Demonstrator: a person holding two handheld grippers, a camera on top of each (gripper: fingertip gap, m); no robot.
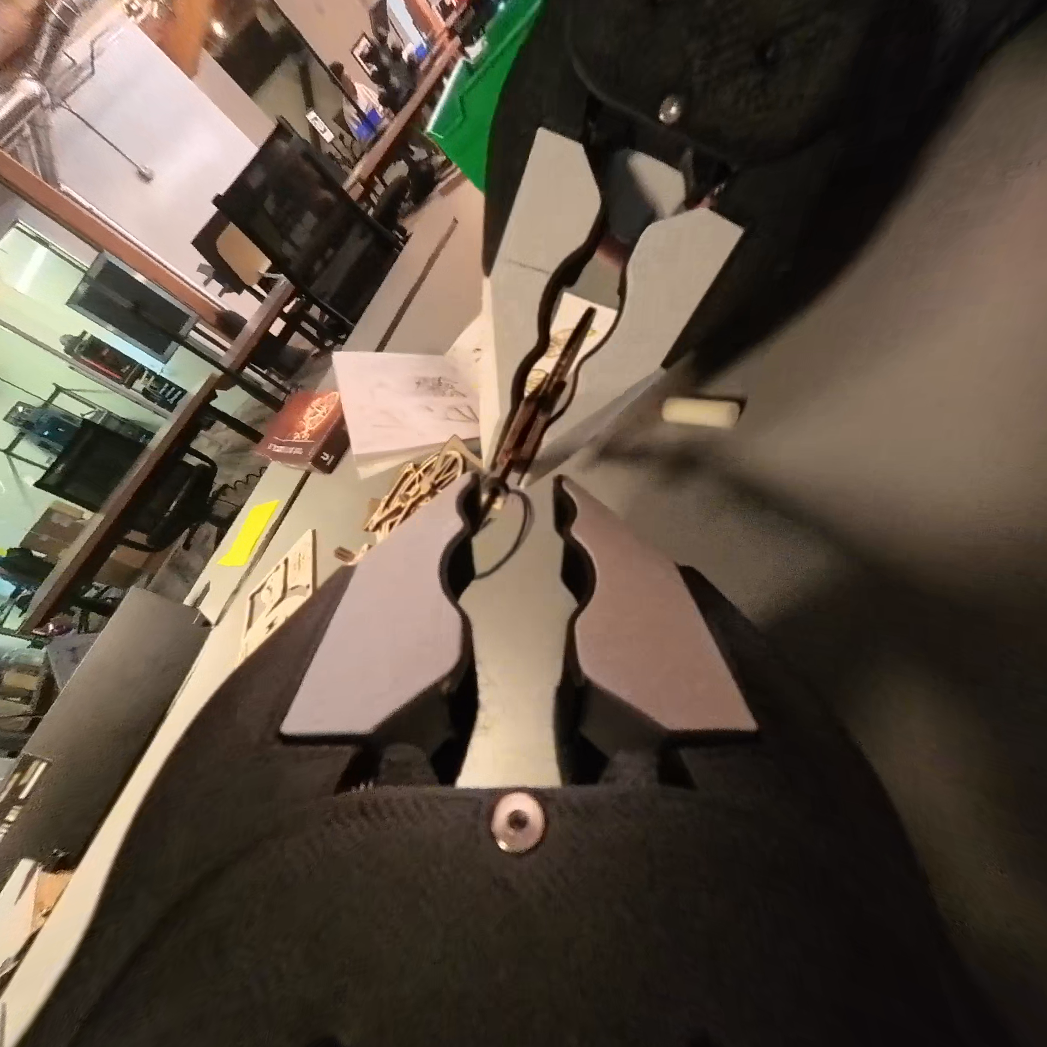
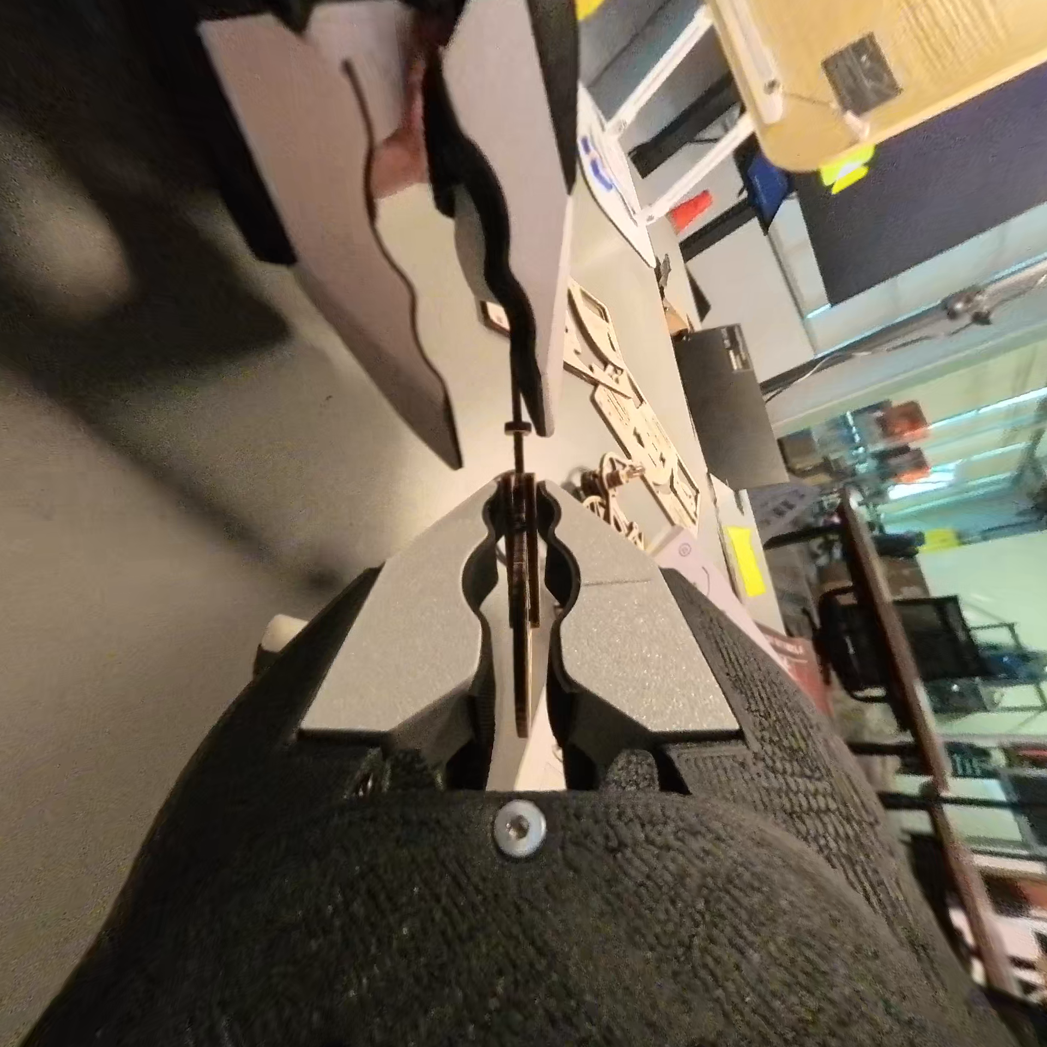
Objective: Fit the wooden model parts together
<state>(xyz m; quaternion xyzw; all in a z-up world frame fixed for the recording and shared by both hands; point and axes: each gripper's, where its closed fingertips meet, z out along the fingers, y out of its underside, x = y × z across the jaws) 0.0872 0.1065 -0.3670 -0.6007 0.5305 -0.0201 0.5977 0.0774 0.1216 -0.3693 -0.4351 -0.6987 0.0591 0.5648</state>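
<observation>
My right gripper (image 2: 518,484) is shut on a flat wooden model part (image 2: 522,600), seen edge-on between its grey fingers. The left wrist view shows the same part (image 1: 544,385) in the right gripper (image 1: 510,453), facing my left gripper tip to tip. A thin dark rod with a small collar (image 2: 516,430) runs from the part's front edge into the gap of my left gripper (image 2: 498,442). The left gripper (image 1: 515,487) has its jaws apart. The rod's end (image 1: 494,498) lies against one finger only. A thin black loop (image 1: 513,538) hangs below it.
On the grey table lie a wooden wheel assembly (image 1: 419,487), an open instruction booklet (image 1: 408,402), a dark box (image 1: 306,430), cut wooden sheets (image 2: 634,408), a yellow note (image 1: 249,532) and a white cylinder (image 1: 699,411). A green bin (image 1: 481,113) stands behind. Left and right tips are no more than a few centimetres apart.
</observation>
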